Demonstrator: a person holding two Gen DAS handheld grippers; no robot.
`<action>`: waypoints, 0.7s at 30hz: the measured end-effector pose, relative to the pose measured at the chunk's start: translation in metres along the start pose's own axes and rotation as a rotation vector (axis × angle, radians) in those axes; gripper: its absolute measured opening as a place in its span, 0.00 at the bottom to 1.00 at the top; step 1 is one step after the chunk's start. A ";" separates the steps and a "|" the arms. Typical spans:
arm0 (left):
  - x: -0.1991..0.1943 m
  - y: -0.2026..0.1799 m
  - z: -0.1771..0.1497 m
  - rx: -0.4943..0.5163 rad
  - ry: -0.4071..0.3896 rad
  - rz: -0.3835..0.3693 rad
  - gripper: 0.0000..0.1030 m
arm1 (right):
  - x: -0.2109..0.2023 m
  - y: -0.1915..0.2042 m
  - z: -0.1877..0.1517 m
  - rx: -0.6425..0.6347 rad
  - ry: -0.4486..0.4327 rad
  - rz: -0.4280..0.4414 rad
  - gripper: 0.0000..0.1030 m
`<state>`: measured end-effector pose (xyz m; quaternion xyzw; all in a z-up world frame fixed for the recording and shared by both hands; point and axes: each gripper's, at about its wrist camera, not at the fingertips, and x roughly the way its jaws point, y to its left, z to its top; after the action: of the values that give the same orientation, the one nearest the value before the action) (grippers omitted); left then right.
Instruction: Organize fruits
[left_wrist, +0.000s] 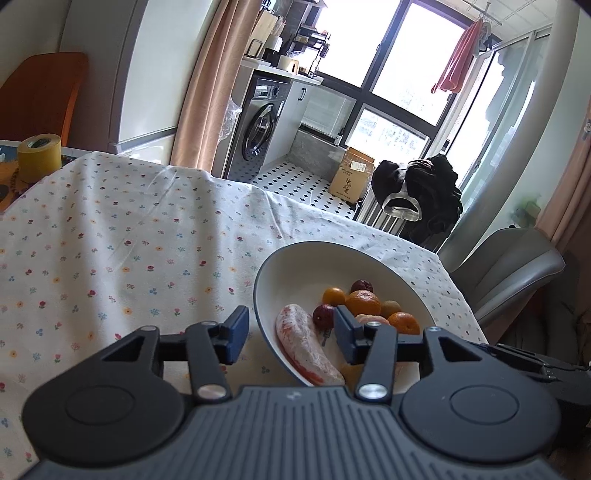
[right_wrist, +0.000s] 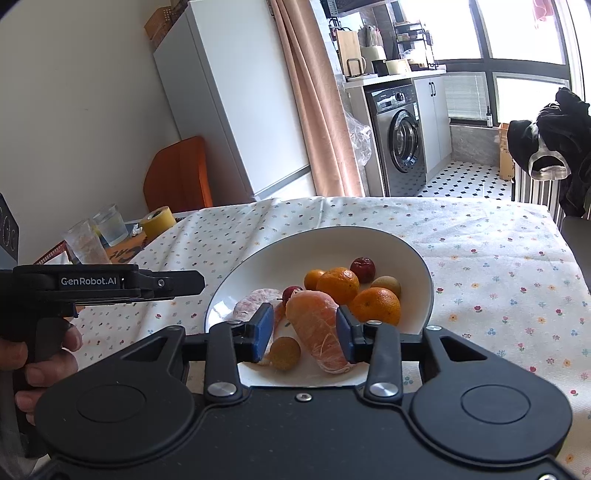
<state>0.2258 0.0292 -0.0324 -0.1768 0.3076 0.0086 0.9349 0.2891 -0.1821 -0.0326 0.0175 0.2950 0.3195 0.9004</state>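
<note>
A white bowl (left_wrist: 258, 280) (right_wrist: 424, 266) on the floral cloth holds oranges (left_wrist: 363, 302) (right_wrist: 375, 304), red dates (left_wrist: 323, 315) (right_wrist: 362, 269), small brown fruits (right_wrist: 284, 352) and a peeled pink citrus segment (left_wrist: 306, 343) (right_wrist: 255, 302). My left gripper (left_wrist: 291, 334) stands open over the bowl's near-left rim with nothing held. My right gripper (right_wrist: 304, 332) is open over the bowl's near side. A second peeled segment (right_wrist: 319, 328) lies tilted between its fingers, against the right pad, with a gap to the left pad.
A yellow tape roll (left_wrist: 38, 157) (right_wrist: 159, 221) and two glasses (right_wrist: 110, 225) sit at the table's far left. A grey chair (left_wrist: 509, 273) stands past the right edge. A hand (right_wrist: 37, 354) holds the left gripper's handle. Bare tablecloth (left_wrist: 129, 240) spreads left of the bowl.
</note>
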 end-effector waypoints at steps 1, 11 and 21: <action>-0.003 0.001 0.000 0.001 -0.004 0.002 0.53 | -0.001 0.001 0.000 0.000 -0.001 -0.003 0.40; -0.026 -0.003 -0.003 0.041 -0.029 0.019 0.81 | -0.025 0.010 -0.005 0.021 -0.026 -0.046 0.53; -0.056 -0.006 -0.012 0.087 -0.053 0.003 0.95 | -0.053 0.022 -0.007 0.023 -0.068 -0.092 0.79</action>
<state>0.1744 0.0252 -0.0073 -0.1352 0.2832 0.0015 0.9495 0.2402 -0.1969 -0.0066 0.0248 0.2682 0.2734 0.9234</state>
